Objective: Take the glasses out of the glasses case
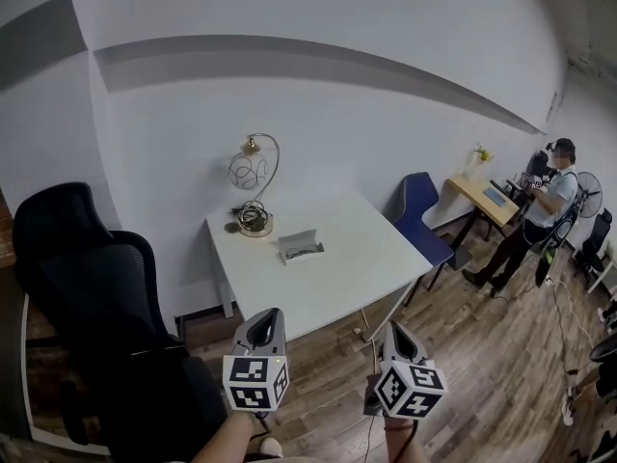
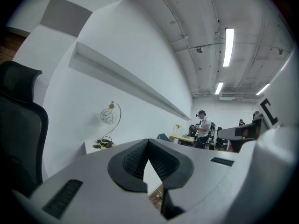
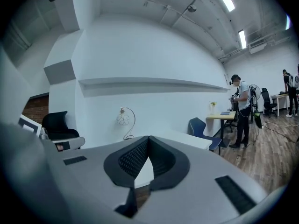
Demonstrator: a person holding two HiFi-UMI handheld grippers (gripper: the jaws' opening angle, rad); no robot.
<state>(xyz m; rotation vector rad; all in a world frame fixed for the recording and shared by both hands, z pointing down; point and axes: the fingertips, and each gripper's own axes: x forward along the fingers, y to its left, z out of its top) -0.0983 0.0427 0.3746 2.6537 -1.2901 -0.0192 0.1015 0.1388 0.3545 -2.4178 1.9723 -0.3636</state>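
Note:
An open light-grey glasses case (image 1: 301,247) lies on the white table (image 1: 357,258), with dark glasses lying at its front side. Both grippers are held short of the table's near edge, well away from the case. My left gripper (image 1: 262,322) has its jaws pressed together with nothing between them, as its own view confirms (image 2: 148,142). My right gripper (image 1: 396,332) is likewise shut and empty (image 3: 148,138). The case itself is hidden behind the jaws in both gripper views.
A curved-arm lamp (image 1: 253,186) stands at the table's back left corner. A black office chair (image 1: 87,278) is to the left, a blue chair (image 1: 419,210) to the right. Farther right a person (image 1: 540,215) stands at a small wooden desk (image 1: 482,196).

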